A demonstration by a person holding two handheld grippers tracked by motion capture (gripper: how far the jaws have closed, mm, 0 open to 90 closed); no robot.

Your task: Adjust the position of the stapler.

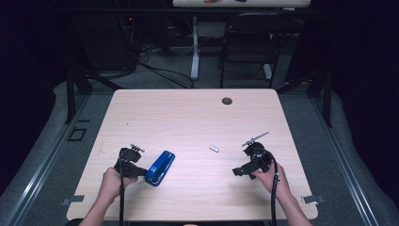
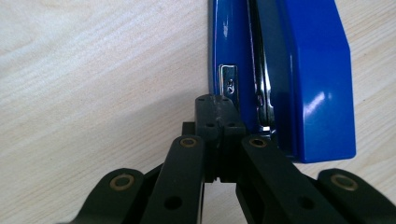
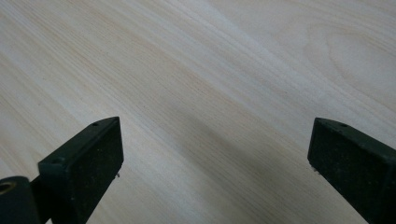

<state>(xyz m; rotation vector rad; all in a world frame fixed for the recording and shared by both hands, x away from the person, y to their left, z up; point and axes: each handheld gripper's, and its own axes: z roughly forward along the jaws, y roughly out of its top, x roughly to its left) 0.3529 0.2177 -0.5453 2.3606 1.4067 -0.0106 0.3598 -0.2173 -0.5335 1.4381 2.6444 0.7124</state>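
Note:
A blue stapler (image 1: 160, 168) lies on the light wooden table (image 1: 188, 117) near its front left. In the left gripper view the stapler (image 2: 308, 84) lies on its side, its metal strip and base facing me. My left gripper (image 1: 142, 171) is shut, its jaws pressed together with nothing between them, and its tip (image 2: 218, 107) rests against the stapler's base. My right gripper (image 1: 238, 172) hovers open at the front right. In its own view the right gripper (image 3: 215, 140) has wide-spread jaws with bare wood between them.
A small silver piece (image 1: 214, 148) lies near the table's middle, between the two grippers. A dark round grommet (image 1: 227, 100) sits at the far edge. Behind the table stand a black chair (image 1: 249, 42) and a white desk leg (image 1: 194, 47).

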